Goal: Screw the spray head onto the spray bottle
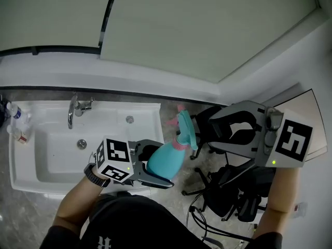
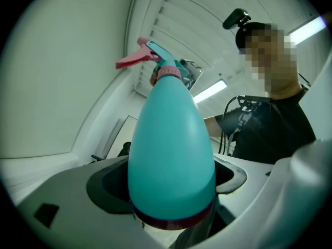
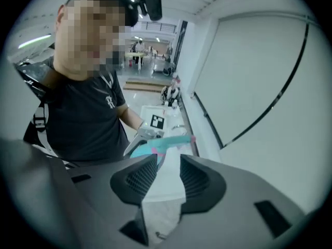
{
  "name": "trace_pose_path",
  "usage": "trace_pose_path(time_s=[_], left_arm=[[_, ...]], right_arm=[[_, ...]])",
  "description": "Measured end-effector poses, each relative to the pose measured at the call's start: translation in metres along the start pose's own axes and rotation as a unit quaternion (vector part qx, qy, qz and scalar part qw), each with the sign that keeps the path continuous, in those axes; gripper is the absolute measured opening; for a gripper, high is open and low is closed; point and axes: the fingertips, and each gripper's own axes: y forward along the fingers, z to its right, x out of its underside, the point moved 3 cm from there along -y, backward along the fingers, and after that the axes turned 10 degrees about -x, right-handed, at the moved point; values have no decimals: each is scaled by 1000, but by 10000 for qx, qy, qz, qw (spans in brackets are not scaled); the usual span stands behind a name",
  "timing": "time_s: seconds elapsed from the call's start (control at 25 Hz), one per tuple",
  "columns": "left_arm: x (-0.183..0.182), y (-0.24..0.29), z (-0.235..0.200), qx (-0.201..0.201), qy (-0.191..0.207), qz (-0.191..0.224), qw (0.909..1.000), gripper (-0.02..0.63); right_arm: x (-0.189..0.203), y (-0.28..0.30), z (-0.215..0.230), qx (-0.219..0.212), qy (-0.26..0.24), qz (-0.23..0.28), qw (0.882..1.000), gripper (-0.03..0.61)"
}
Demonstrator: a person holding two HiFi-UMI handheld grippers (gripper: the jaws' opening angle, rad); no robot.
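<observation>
Centre frame, the left claw (image 1: pixel 153 164) clamps the probably light, slippery teal plastic spray bottle (image 1: pixel 167 158) by its wide base; the right claw (image 1: pixel 217 131) gapes empty.

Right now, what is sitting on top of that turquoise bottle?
A turquoise spray head with a pink trigger sits on the neck of the spray bottle, joined by a pink collar. The collar covers the threads, so how tightly it is screwed cannot be seen.
</observation>
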Motion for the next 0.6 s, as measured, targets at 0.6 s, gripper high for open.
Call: trace_pose_path(time_s=[0.6], left_arm=[[32,2,-9,-778,665,-1147,9881,426]], right_arm=[[-2,31,-32,-3,-1659,-985,9812,133]])
